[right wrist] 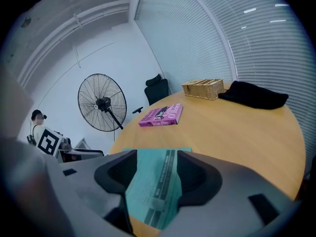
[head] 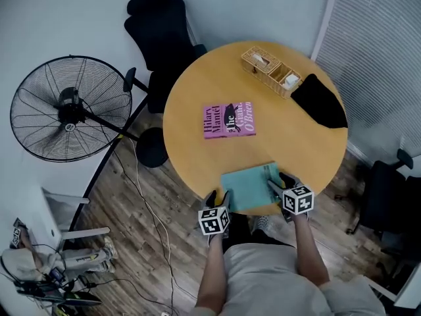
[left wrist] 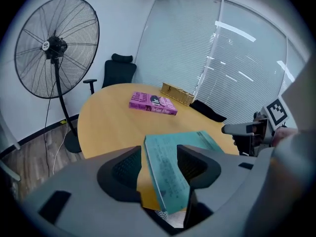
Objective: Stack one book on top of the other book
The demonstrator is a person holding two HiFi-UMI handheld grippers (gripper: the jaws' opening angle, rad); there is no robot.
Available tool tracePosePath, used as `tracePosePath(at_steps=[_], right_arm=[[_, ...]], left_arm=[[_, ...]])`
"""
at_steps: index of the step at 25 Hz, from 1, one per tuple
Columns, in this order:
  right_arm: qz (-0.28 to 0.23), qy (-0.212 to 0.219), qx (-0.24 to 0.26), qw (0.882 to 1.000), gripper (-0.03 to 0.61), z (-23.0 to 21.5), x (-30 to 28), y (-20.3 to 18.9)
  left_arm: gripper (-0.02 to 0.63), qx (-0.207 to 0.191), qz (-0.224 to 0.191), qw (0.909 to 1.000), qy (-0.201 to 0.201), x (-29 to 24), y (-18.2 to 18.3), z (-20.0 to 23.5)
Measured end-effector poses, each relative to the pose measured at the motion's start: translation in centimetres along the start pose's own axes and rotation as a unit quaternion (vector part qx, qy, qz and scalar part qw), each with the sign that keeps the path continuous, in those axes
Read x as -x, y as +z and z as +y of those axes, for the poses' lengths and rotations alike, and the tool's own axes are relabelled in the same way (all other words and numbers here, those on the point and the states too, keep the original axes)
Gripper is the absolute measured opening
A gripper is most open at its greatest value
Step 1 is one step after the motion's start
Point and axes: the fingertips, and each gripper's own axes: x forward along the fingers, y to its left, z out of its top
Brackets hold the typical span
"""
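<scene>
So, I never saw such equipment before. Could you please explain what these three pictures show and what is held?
No robot here: a person holds a two-jaw gripper in each hand. The head view looks down from the person's head; the other two come from cameras riding on the left gripper and the right gripper. On the round table lie a teal book at the near edge, a pink book in the middle, a wicker basket and a black cloth farther away. Each gripper's open jaws stand around the teal book's edge without pressing, so nothing is held yet.

Print on teal book [right wrist: 153,191] blurred, unreadable
</scene>
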Motion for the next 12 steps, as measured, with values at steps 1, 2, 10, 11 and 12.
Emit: tracePosePath(at_steps=[1,2,10,11,12], right_arm=[[0.006,-0.002,-0.005,1.0,0.26,-0.2,-0.2,-0.5],[0.012,-0.004,-0.009,1.0,0.265,-0.4,-0.4,-0.9],[0.046,-0.03,-0.032,0.998,0.295,-2.3,-1.0,-3.8],[0.049,-0.032,-0.035,0.998,0.296,-2.5,-1.1,-4.1],[0.052,-0.032,-0.037,0.997,0.299,-2.7,-1.1,-4.3]], left_arm=[[0.24,0.005,0.006,1.0,-0.001,-0.2,-0.4,0.1],[0.242,0.011,0.011,0.9999,-0.002,-0.5,-0.7,0.3],[0.244,0.069,0.033,0.997,-0.01,-2.1,-2.6,0.8],[0.244,0.071,0.035,0.9968,-0.012,-2.3,-2.7,0.7],[0.244,0.073,0.036,0.9966,-0.014,-2.5,-2.8,0.5]])
